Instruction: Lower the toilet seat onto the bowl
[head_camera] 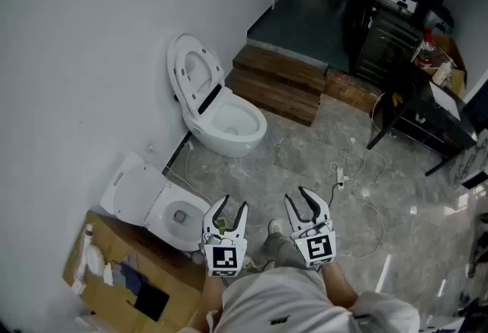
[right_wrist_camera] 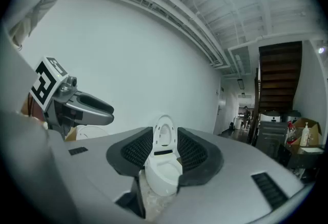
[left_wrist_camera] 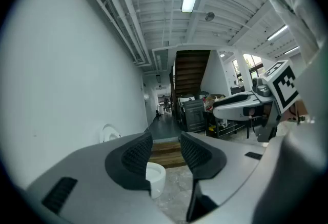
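Note:
A white toilet stands against the wall, its seat and lid (head_camera: 194,74) raised upright above the bowl (head_camera: 235,126). Both grippers hover low in the head view, well short of it. My left gripper (head_camera: 233,204) has its fingertips slightly apart with nothing between them. My right gripper (head_camera: 303,193) is shut and empty. In the right gripper view the raised seat (right_wrist_camera: 164,136) and bowl (right_wrist_camera: 163,172) show straight ahead past the jaws. In the left gripper view the seat (left_wrist_camera: 108,133) peeks over the left jaw, and part of the bowl (left_wrist_camera: 155,178) shows below.
A second toilet (head_camera: 156,206) sits at the lower left beside a cardboard box (head_camera: 114,270) of items. Wooden steps (head_camera: 278,81) lie beyond the bowl. Cables (head_camera: 347,171) trail over the stone floor, and dark furniture (head_camera: 427,114) stands at the right.

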A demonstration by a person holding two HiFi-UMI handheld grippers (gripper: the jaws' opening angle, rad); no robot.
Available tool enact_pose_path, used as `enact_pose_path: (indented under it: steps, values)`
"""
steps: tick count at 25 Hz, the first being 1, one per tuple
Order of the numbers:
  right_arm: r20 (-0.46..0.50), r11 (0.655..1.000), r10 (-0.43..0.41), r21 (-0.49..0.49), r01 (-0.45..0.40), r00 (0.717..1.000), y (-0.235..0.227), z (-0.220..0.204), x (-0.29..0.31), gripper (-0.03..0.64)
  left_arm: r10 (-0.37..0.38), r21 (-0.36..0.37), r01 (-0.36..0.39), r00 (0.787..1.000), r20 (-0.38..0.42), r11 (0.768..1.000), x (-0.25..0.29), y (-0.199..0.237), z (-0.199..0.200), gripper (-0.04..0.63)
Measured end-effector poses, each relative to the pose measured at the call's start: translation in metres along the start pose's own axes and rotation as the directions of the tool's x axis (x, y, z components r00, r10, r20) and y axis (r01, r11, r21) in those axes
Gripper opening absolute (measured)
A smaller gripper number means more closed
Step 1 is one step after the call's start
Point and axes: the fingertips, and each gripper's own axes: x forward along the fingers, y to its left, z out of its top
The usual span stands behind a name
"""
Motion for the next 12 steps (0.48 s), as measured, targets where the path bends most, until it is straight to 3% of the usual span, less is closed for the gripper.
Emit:
enact_pose_path:
  steps: [12]
  values:
    - [0.033, 0.997, 0.071, 0.019, -0.071, 0.997, -0.084, -0.021, 0.086, 0.149, 0.077, 0.003, -0.076, 0.997, -0.020, 0.997, 0.113, 0.008, 0.009, 0.192]
